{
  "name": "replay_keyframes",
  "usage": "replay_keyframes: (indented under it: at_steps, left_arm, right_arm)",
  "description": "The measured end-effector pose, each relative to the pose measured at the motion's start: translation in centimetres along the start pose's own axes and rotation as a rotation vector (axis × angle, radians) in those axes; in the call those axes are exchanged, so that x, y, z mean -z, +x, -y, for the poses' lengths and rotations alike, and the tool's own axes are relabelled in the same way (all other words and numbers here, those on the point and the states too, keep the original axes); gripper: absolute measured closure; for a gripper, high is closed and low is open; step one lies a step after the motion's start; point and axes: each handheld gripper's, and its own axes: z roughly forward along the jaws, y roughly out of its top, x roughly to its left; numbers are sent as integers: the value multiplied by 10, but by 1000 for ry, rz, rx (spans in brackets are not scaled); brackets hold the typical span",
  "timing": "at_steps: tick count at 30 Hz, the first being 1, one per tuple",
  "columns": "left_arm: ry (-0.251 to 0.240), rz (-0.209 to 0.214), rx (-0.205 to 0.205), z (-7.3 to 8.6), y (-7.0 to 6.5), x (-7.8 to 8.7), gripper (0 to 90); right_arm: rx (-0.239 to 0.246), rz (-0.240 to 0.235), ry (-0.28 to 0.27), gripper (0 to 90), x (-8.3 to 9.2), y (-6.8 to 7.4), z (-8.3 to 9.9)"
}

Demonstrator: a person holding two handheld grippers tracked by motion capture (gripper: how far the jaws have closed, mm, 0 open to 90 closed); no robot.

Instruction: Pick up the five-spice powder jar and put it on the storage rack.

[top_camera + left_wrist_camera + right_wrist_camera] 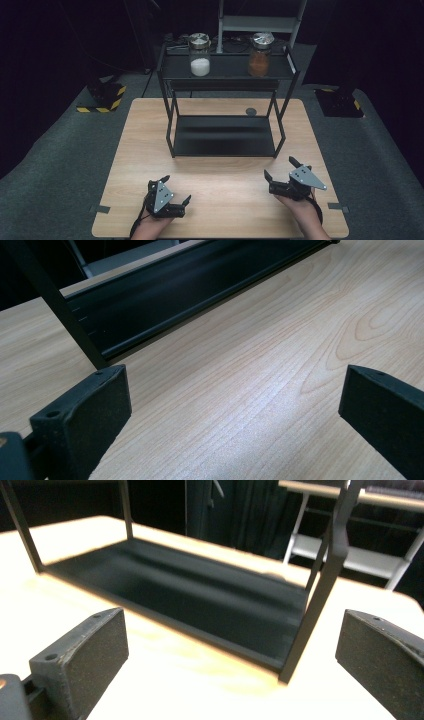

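The black rack (225, 135) stands at the middle of the wooden worktop (145, 150), well ahead of both grippers, its lower tray bare and two glass jars on its top shelf: the white-filled jar (200, 55) at left, the orange-filled jar (260, 55) at right. Those jars look hard, smooth and breakable, weighty with powder, so a square grip across the glass body below the metal lid seems safest. The left gripper (176, 189) rests low near the front edge, jaws spread wide and empty; the right gripper (281, 168) sits likewise, jaws wide apart, angled toward the rack's right leg.
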Motion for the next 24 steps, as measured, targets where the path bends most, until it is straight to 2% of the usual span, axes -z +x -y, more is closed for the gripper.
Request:
replay_keyframes:
  at_steps: [11, 13, 15, 19, 24]
  left_arm:
    - [1, -3, -3, 0, -1, 0, 6]
    - [4, -2, -6, -1, -1, 0, 7]
    - [7, 0, -10, -1, -1, -1, 7]
    - [19, 8, -30, -3, -2, -1, 16]
    - [32, 5, -34, -5, -2, -1, 23]
  right_arm:
    - [-7, 14, 93, 0, 4, 1, 32]
    - [3, 21, 80, 0, 7, 2, 34]
    - [7, 18, 89, 0, 8, 1, 34]
    - [52, 23, 129, 0, 9, 5, 28]
    - [77, 20, 137, 0, 9, 7, 27]
